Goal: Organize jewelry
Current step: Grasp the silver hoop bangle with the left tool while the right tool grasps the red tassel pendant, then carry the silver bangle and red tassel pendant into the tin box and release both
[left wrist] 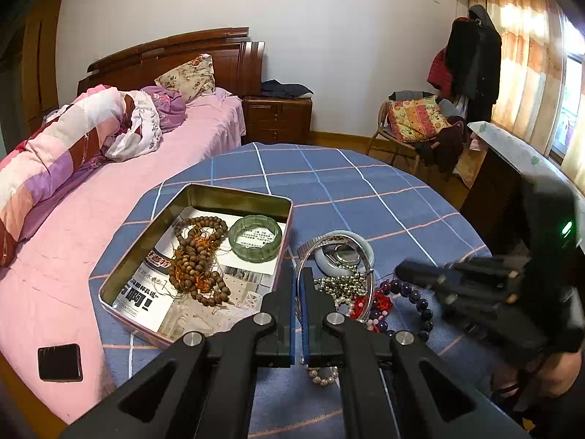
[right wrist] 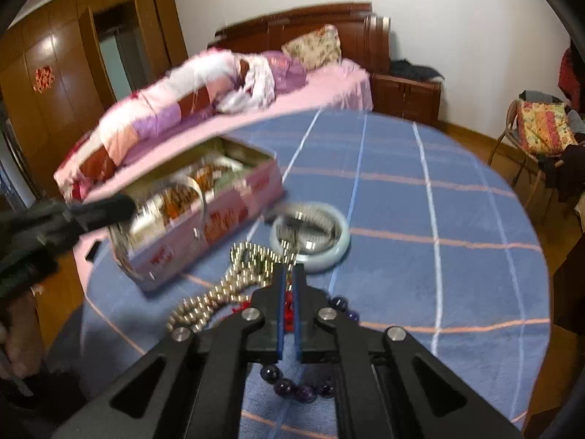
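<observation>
Sorting loose jewelry into an open tin on a checked blue cloth.

At lower left, the metal tin (left wrist: 109,285) held knobbly wooden beads (left wrist: 197,259) and a glossy green bangle (left wrist: 255,237); the left gripper (left wrist: 300,278), fingers nearly together on a thin silver bangle (left wrist: 369,285), apparently lifted it from the tangled pile (left wrist: 351,289) at centre; the right gripper (right wrist: 289,278), fingers close, contents unclear.

White-walled bedroom (left wrist: 329,36), pink bed (left wrist: 109,190), wooden wardrobe (right wrist: 47,84), curtained window (left wrist: 526,55), wood floor (left wrist: 340,139).

A black phone (left wrist: 60,362) lies on the pink bed (left wrist: 120,197); a wooden nightstand (left wrist: 278,119) stands beside its headboard (left wrist: 175,56).
</observation>
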`<state>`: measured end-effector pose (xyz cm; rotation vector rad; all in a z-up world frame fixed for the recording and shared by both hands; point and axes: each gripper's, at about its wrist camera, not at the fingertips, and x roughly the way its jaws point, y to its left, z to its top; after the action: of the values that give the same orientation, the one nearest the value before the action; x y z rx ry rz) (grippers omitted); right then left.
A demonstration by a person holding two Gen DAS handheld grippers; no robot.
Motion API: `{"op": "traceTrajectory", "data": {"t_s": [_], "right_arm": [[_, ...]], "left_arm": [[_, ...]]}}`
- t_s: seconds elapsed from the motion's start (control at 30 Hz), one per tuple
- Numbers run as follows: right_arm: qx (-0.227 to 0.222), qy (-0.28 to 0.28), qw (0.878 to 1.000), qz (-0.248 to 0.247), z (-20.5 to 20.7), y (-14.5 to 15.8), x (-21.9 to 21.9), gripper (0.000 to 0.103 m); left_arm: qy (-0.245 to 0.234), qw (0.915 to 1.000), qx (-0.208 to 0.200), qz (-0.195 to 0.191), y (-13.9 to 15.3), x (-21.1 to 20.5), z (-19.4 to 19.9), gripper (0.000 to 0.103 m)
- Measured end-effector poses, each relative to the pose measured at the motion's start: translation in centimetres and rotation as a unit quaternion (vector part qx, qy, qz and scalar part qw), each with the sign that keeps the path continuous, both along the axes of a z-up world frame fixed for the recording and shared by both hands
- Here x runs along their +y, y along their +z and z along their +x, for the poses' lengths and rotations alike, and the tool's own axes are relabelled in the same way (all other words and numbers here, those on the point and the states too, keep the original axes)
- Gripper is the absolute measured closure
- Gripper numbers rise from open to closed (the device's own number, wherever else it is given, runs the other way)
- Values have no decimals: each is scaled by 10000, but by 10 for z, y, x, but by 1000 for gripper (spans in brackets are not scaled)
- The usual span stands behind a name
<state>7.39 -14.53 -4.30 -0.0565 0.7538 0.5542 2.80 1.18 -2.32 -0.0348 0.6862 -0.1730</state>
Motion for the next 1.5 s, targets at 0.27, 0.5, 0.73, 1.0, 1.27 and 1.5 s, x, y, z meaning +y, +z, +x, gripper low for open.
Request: {"op": "traceTrajectory", "data": {"t_s": [0.27, 0.5, 0.73, 1.0, 1.27, 1.5], "right_arm": [[-11, 20, 10000, 93, 8, 15, -1, 91], [364, -25, 9991, -225, 19, -19, 15, 38], [513, 53, 9982, -294, 19, -29, 15, 98], [-179, -71, 9997, 131, -3, 30, -8, 100], [-507, -38, 9984, 249, -4, 62, -6, 100], [-884, 74, 9958, 219, -4, 91, 8, 101]], "left_arm": [[21, 10000, -16, -26, 2, 2, 1, 102], [116, 9998, 125, -120, -6, 8, 9, 102], [126, 9997, 128, -135, -8, 7, 11, 102], [120, 9998, 18, -133, 0, 8, 6, 102], [143, 9997, -174, -126, 17, 14, 5, 102], [229, 9990, -392, -47, 35, 25, 10, 102]]}}
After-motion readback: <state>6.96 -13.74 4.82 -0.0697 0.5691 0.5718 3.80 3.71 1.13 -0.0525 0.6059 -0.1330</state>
